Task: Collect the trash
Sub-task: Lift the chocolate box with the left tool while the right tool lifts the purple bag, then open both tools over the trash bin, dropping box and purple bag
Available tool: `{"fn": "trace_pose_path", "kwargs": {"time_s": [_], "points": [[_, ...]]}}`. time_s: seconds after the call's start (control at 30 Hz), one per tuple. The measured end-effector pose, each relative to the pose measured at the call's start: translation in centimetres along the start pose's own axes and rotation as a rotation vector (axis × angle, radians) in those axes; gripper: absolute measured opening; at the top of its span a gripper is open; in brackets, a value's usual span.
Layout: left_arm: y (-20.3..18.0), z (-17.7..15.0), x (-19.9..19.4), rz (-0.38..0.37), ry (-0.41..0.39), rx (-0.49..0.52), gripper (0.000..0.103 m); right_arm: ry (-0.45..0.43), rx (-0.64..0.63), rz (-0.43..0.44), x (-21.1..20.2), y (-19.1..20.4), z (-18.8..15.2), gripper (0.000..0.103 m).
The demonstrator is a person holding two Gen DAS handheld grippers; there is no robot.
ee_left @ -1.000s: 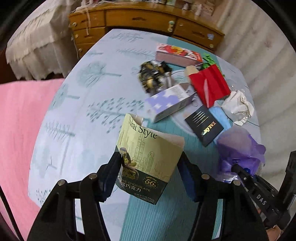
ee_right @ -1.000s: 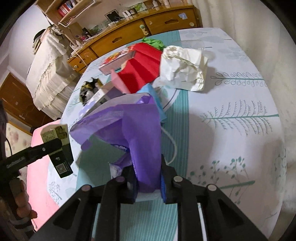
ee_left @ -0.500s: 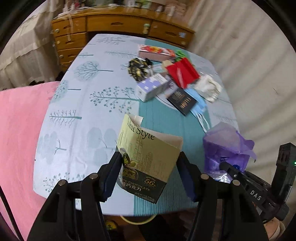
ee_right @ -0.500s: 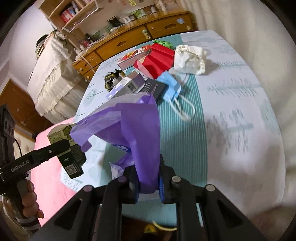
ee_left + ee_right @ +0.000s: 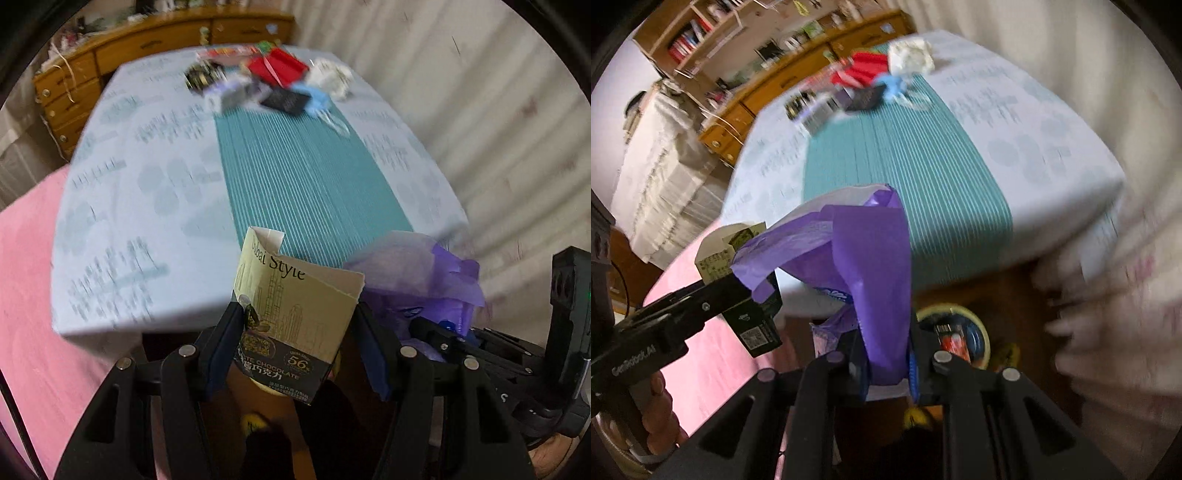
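Now the left gripper (image 5: pixel 299 339) clasps a torn cream-and-black cardboard chocolate box (image 5: pixel 291 325); the right gripper (image 5: pixel 886 363) pinches a crumpled purple plastic bag (image 5: pixel 864 266). Both have retreated past the table edge; remaining litter sits at twelve o'clock.

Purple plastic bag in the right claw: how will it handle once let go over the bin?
The thin purple plastic bag is probably floppy: it droops in folds above the right claw, which is shut on it. Likely very light, since a narrow pinch carries it. It may cling or drift rather than drop straight into the round yellow-rimmed bin below, so release it low.
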State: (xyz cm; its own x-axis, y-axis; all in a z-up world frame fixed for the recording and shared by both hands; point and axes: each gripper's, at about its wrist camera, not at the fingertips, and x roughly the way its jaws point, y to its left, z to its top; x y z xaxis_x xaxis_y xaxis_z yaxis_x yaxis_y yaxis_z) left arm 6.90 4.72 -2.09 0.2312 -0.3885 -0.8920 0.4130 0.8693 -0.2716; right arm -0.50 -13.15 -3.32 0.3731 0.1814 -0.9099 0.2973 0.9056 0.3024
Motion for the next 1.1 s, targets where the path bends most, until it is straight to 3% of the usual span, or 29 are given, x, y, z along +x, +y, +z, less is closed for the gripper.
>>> {"fn": "trace_pose_path", "kwargs": {"time_s": [0.3,0.53,0.8,0.87,0.9,0.93,0.97,1.1], "points": [[-1.5,-6.7,6.2,0.005,0.135,0.010,0.059,0.168,0.089,-0.074,6.9,-4.7,-6.0,0.015],[0.4,-11.6,18.3,0.060,0.218,-0.070,0.059,0.266,0.150,-0.072,19.6,-10.3,-9.2,0.016],[4.2,-15.7,33.4,0.139,0.219,-0.139,0.060,0.309,0.091,-0.050,35.0,-15.0,-11.7,0.019],[4.7,-16.1,35.7,0.143,0.234,-0.142,0.067,0.317,0.078,-0.047,37.4,-15.7,-11.9,0.031],[5.2,-16.4,37.3,0.149,0.258,-0.139,0.082,0.317,0.067,-0.054,38.4,-16.0,-11.9,0.050],[5.6,-16.1,38.0,0.155,0.264,-0.141,0.089,0.307,0.053,-0.059,39.2,-16.2,-11.9,0.069],[6.0,-16.3,38.9,0.167,0.266,-0.146,0.097,0.288,0.037,-0.056,39.7,-16.4,-11.9,0.073],[7.0,-16.2,40.1,0.197,0.261,-0.159,0.099,0.255,-0.015,-0.069,40.3,-16.5,-11.8,0.074]]}}
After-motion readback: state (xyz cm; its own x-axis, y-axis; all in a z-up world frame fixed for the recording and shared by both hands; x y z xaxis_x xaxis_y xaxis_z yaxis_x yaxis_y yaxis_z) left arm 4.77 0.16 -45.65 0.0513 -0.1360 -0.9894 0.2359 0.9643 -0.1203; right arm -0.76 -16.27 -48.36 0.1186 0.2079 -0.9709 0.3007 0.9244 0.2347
